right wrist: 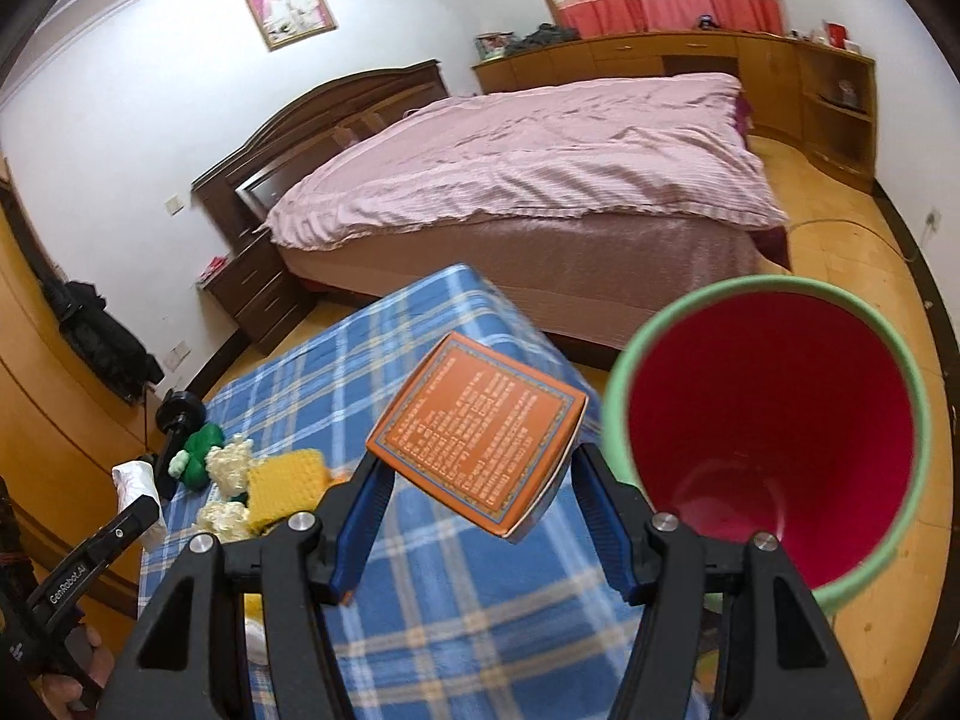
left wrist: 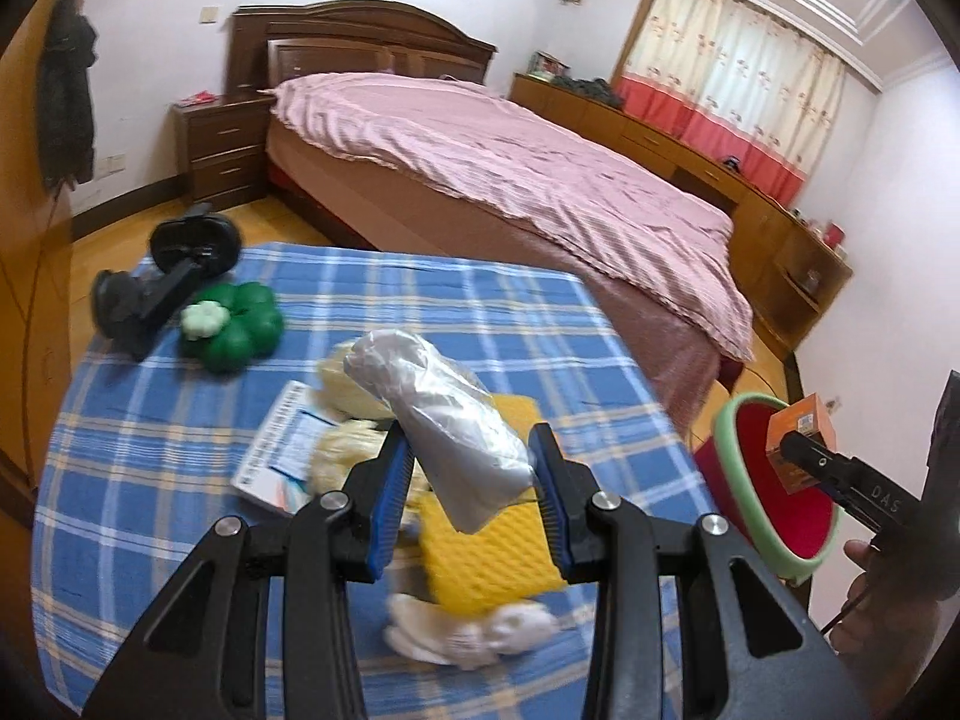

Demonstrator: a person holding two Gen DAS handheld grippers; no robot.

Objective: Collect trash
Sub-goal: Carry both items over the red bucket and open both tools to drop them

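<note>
**A:** Biggest first: where was the bin (right wrist: 774,444) when I had both hands up?

**B:** Off the right edge of the worktop (right wrist: 432,612), mouth tipped toward me, red inside with a green rim. I judged it light, stiff plastic, easy to knock, so nothing should be thrown hard against its wall.

**A:** And the orange box (right wrist: 480,438)?

**B:** In my right gripper (right wrist: 477,531), lifted clear of the checked cloth, just beside the bin's rim. Its fingers (right wrist: 372,516) stood fairly wide, pressing the box by its two lower edges. It looked like thin card, light and hollow, prone to crushing, so the stiffer edges were the sensible hold.

**A:** The left side?

**B:** My left gripper (left wrist: 474,480) held a crumpled clear plastic bag (left wrist: 444,420) above the worktop's middle, fingers (left wrist: 393,480) partly closed on its lower bunched end. It seemed soft, slippery and nearly weightless; a thick gathered fold grips best.

**A:** Still lying there?

**B:** A yellow sponge (left wrist: 486,552), a leaflet (left wrist: 288,450) and small white tissue wads (left wrist: 474,630) near the front edge.
</note>
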